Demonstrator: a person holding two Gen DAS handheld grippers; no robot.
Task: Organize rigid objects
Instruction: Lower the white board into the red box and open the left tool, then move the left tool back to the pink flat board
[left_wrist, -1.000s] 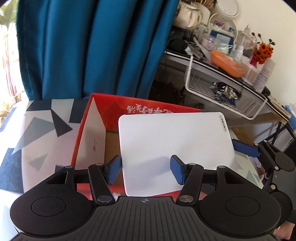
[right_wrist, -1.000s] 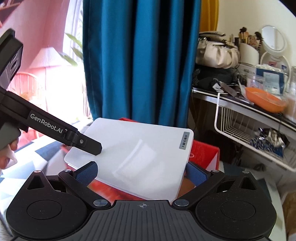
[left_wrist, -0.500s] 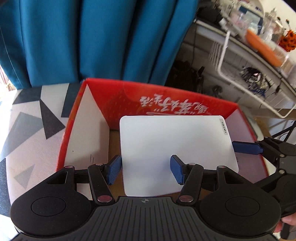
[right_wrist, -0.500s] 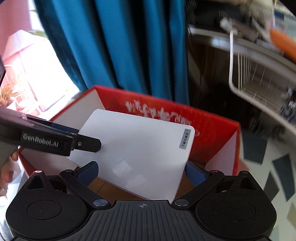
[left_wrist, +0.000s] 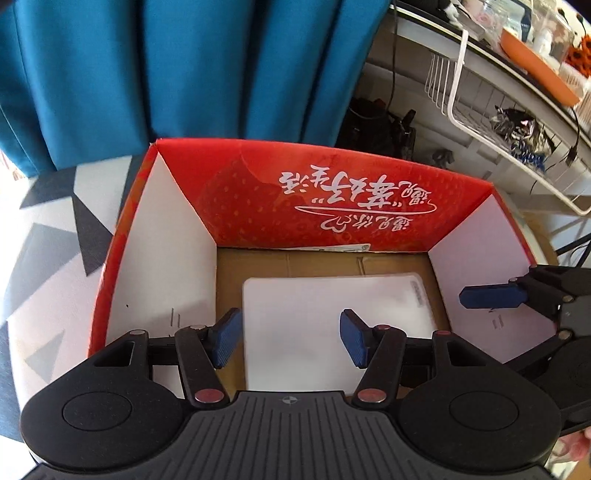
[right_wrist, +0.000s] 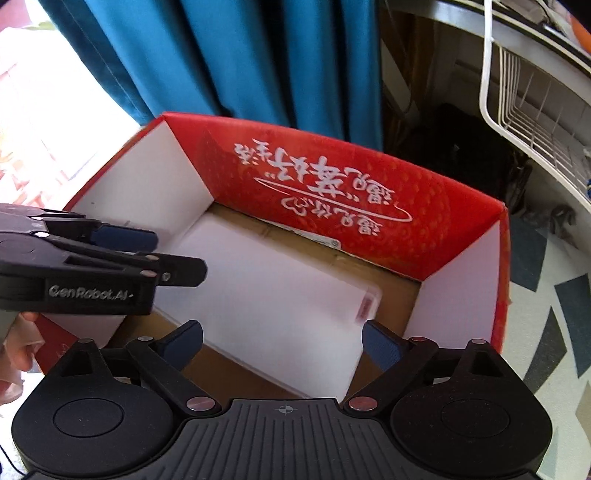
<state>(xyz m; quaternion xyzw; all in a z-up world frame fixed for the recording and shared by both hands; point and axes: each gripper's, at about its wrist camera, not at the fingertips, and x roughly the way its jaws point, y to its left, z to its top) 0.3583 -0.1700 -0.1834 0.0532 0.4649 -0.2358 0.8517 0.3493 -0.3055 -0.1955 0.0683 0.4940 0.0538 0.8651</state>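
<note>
White board (left_wrist: 332, 325) lies in red box (left_wrist: 332, 192) — seemingly below both grippers.

Both grippers angled down – left (left_wrist: 288, 341), right (right_wrist: 282, 345) – jaws apart

I'm seeing the red box (left_wrist: 236, 199) walling us in: tall red panel at 12 o'clock, white flaps at 9 and 3. The white board (left_wrist: 332, 325) is lying on the floor, covering most of it; a bare cardboard strip is showing at 12. The top is standing open. The curtain (left_wrist: 184, 66) is hanging behind, wire basket (left_wrist: 480, 122) at 2.
</note>
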